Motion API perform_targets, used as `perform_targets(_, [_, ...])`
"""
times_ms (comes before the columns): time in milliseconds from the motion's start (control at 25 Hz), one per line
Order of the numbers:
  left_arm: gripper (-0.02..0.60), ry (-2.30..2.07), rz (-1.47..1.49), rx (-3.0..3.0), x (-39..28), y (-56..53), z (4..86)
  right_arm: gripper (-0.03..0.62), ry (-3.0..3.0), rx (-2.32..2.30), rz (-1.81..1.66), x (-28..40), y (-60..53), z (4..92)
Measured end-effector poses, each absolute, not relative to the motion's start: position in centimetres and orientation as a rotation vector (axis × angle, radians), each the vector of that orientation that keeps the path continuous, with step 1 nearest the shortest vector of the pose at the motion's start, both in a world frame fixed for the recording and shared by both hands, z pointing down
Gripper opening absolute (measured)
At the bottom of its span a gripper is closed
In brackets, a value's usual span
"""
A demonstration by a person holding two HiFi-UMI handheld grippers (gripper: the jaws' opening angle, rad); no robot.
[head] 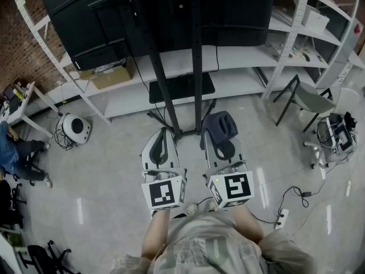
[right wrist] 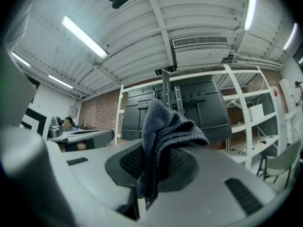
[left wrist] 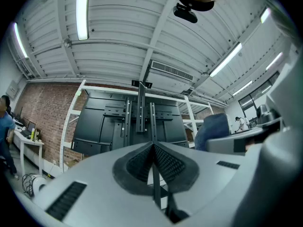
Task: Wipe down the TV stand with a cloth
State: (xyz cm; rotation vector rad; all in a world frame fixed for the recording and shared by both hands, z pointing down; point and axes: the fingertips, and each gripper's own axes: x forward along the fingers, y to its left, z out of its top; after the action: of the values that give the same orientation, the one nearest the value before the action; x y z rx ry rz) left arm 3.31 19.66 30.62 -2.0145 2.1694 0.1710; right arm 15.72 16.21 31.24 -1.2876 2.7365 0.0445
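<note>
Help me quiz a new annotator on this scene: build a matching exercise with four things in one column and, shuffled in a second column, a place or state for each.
Things:
1. left gripper
2. cloth
3. cardboard box
4. chair

Places or states:
A. on the white shelf, left of the TV stand
B. jaws together, nothing between them
C. standing at the far right of the head view
D. pinched in the right gripper

Pairs: 1-B, 2-D, 3-A, 4-C
</note>
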Motion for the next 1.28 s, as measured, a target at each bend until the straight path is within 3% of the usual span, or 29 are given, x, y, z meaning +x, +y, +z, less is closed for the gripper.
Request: perform_targets(1280, [0.015,2.199,0.280,-1.970,8.1,15.8,30.0,0.057,2.704,-1.221,0.088,23.5,11.5,32.2])
